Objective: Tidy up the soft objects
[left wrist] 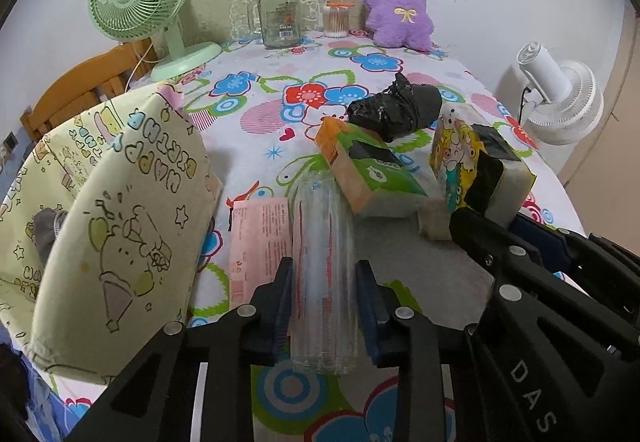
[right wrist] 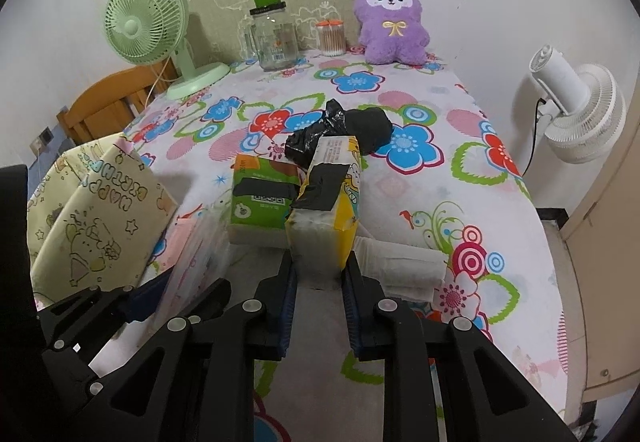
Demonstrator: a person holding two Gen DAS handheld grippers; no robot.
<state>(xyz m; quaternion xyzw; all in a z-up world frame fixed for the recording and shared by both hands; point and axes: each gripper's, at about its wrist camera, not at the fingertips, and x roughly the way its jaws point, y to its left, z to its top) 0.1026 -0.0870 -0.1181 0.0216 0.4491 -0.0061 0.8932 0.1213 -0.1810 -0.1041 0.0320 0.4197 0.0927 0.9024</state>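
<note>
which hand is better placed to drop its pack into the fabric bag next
Left. The left hand-held gripper is shut on a clear tissue pack right beside the fabric bag. The right hand-held gripper, holding the yellow tissue pack, is farther away.

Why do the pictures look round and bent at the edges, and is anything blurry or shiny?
Left wrist view: dark corners and curved walls come from the fisheye lens; the clear pack in the left tool looks smeared and glossy. Right wrist view: same bending, the white fan leans inward; lighting is soft and even, the black bag shows small glints, the yellow tissue pack in the right tool is sharp.
</note>
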